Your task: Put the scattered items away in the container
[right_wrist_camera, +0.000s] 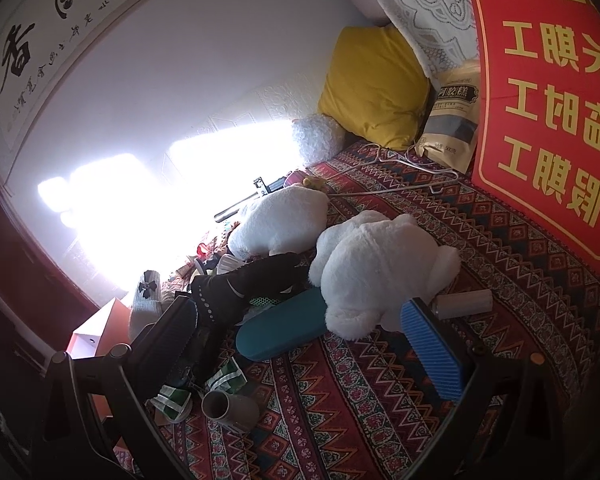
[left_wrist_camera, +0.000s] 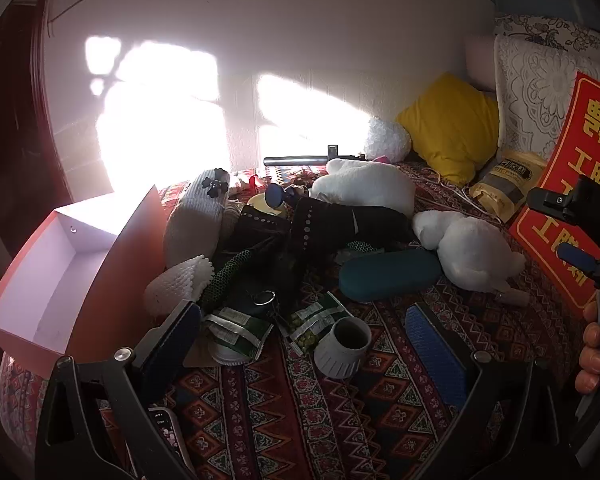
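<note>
An open orange box with a white inside [left_wrist_camera: 60, 272] stands at the left of the patterned bed; it also shows in the right wrist view [right_wrist_camera: 96, 332]. Scattered beside it lie a grey ribbed cup [left_wrist_camera: 342, 346] [right_wrist_camera: 230, 404], green snack packets [left_wrist_camera: 236, 330], a teal glasses case [left_wrist_camera: 388, 274] [right_wrist_camera: 280, 330], black clothing [left_wrist_camera: 328, 228], white plush toys [left_wrist_camera: 468, 250] [right_wrist_camera: 380, 272] and a white foam net [left_wrist_camera: 180, 284]. My left gripper [left_wrist_camera: 304, 336] is open and empty, just above the cup and packets. My right gripper [right_wrist_camera: 300, 336] is open and empty, near the glasses case and plush.
A yellow pillow [left_wrist_camera: 452, 124], a lace cushion [left_wrist_camera: 540, 84], a red sign with yellow characters [right_wrist_camera: 548, 92] and a paper food bag [right_wrist_camera: 452, 120] line the right. A metal bar [left_wrist_camera: 300, 159] lies by the sunlit wall. A phone [left_wrist_camera: 164, 428] lies at the near left.
</note>
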Demonstrator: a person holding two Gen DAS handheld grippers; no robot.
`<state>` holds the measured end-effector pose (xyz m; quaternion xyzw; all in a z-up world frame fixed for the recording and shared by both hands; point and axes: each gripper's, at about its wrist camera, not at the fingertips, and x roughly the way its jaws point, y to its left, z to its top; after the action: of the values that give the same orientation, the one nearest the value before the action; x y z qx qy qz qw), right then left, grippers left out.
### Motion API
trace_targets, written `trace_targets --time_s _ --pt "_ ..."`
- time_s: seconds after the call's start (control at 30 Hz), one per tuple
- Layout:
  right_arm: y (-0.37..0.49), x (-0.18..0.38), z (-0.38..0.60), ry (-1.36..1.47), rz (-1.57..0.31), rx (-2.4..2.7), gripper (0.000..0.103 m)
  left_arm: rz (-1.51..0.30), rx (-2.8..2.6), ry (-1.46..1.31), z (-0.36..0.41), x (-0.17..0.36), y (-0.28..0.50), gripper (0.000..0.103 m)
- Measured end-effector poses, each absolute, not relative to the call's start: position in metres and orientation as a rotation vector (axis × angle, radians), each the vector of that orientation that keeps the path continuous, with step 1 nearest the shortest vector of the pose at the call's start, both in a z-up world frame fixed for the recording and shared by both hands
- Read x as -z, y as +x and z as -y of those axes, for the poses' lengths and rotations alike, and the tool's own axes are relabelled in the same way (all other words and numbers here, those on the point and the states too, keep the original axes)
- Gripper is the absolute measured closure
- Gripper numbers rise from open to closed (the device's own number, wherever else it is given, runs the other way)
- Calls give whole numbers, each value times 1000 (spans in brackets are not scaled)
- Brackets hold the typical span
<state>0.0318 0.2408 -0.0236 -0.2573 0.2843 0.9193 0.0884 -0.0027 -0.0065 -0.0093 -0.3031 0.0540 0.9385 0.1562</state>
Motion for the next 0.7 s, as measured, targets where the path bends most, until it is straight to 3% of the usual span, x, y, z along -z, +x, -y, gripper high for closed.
trace_targets --time_s 0.7 --pt "30 30 -246 -807 -877 -2723 1 -189 -2687 -860 0 12 1 0"
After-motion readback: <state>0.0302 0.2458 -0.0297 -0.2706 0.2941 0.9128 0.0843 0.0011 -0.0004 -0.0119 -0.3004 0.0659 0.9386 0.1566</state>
